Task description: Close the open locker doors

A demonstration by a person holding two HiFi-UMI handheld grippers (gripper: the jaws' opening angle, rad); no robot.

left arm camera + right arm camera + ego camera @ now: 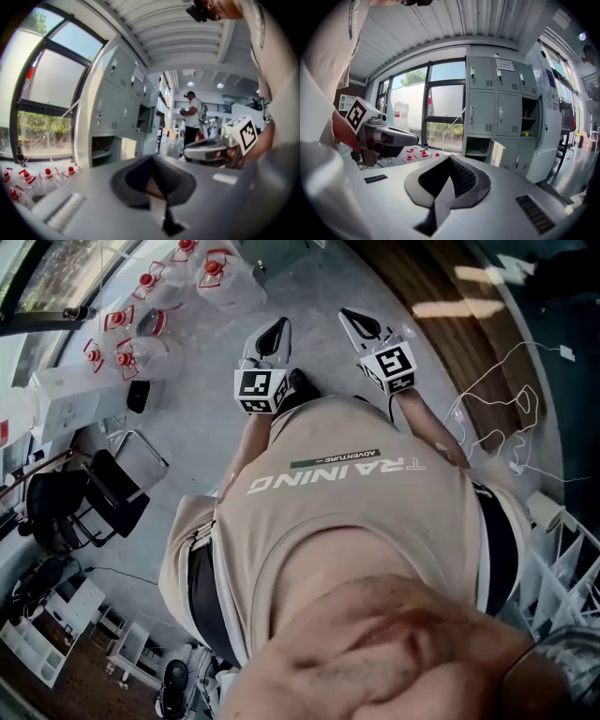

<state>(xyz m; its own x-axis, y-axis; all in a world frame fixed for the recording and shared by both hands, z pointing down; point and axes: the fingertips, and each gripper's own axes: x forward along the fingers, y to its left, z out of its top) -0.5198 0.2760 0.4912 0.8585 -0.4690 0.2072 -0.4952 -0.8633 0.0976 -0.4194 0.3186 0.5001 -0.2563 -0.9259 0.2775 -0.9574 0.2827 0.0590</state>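
Both tongs, left (153,180) and right (449,180), are clamped shut on nothing, with the lockers (501,108) well ahead and the open bottom door (498,157) more squarely facing the right one.

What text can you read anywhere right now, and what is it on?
"TRAINING": large print on the shirt, upside down in the head view.
"ADVENTURE": small line on the shirt beside that word.
Locker notices: too small to read.
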